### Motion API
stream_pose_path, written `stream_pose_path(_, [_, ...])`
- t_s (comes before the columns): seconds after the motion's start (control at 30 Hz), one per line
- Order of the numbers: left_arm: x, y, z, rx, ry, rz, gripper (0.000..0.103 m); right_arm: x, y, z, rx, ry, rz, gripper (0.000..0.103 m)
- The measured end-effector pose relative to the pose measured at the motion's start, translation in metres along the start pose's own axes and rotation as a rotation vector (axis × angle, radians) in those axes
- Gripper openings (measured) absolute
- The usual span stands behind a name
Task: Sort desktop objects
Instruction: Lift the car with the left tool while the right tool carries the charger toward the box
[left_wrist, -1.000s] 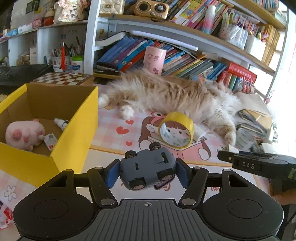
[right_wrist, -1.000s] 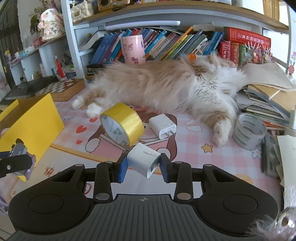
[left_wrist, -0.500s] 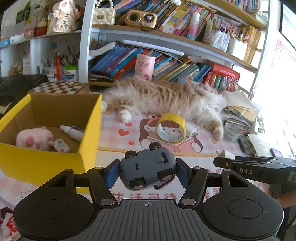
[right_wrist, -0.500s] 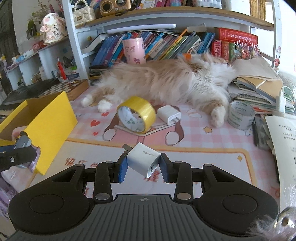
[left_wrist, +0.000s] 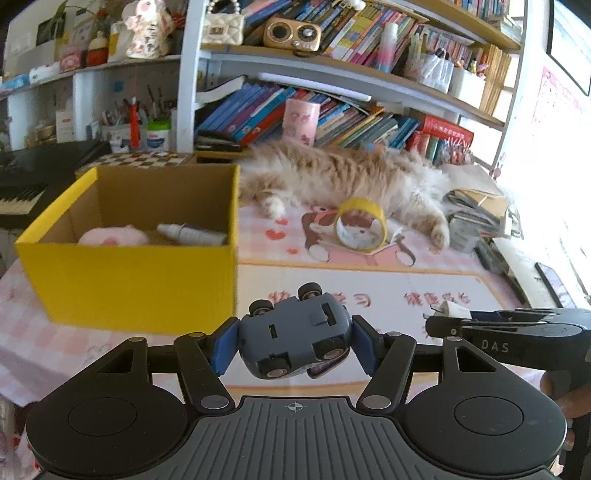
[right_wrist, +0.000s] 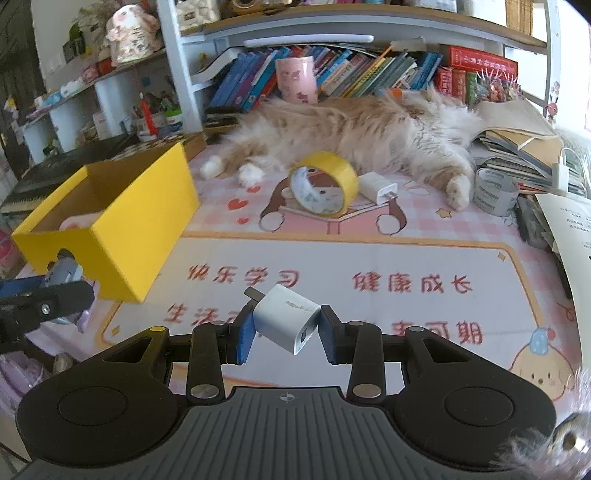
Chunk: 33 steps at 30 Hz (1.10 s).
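My left gripper (left_wrist: 293, 341) is shut on a blue-grey toy car (left_wrist: 295, 338), held upside down above the mat, right of and in front of the yellow box (left_wrist: 129, 273). The box holds a pink plush (left_wrist: 110, 236) and a small bottle (left_wrist: 192, 233). My right gripper (right_wrist: 284, 330) is shut on a white charger cube (right_wrist: 286, 323) above the mat; it also shows in the left wrist view (left_wrist: 517, 330). A yellow tape roll (right_wrist: 325, 184) and a second white charger (right_wrist: 378, 186) lie near the cat.
A fluffy cat (right_wrist: 369, 129) lies across the back of the desk. A grey tape roll (right_wrist: 495, 190) and stacked books (right_wrist: 517, 147) are at the right. Bookshelves (left_wrist: 314, 110) stand behind. A keyboard (left_wrist: 22, 192) is at the left.
Both grippers have pulled back from the cat and tape toward the near edge, each still holding its object. The yellow box now appears more head-on in the left wrist view.
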<state>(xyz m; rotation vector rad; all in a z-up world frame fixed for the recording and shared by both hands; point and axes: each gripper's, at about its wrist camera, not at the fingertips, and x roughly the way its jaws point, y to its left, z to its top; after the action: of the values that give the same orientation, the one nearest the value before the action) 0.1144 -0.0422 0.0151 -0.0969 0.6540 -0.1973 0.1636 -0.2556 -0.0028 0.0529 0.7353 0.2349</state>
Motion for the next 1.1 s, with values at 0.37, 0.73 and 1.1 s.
stream_pose_path(0.37, [-0.035,0.037,-0.025,-0.001,0.024,-0.014,0.064,-0.018,0.052,-0.035,0.003,0.03,0.014,0.034])
stream_pose_path(0.73, [-0.064,0.072,-0.05,0.001,0.055,-0.006,0.064,-0.023,0.104,-0.068,0.004,0.075,0.049,0.034])
stream_pose_path(1.1, [-0.08,0.094,-0.061,-0.057,0.054,0.007,0.064,-0.023,0.139,-0.079,-0.064,0.123,0.102,0.034])
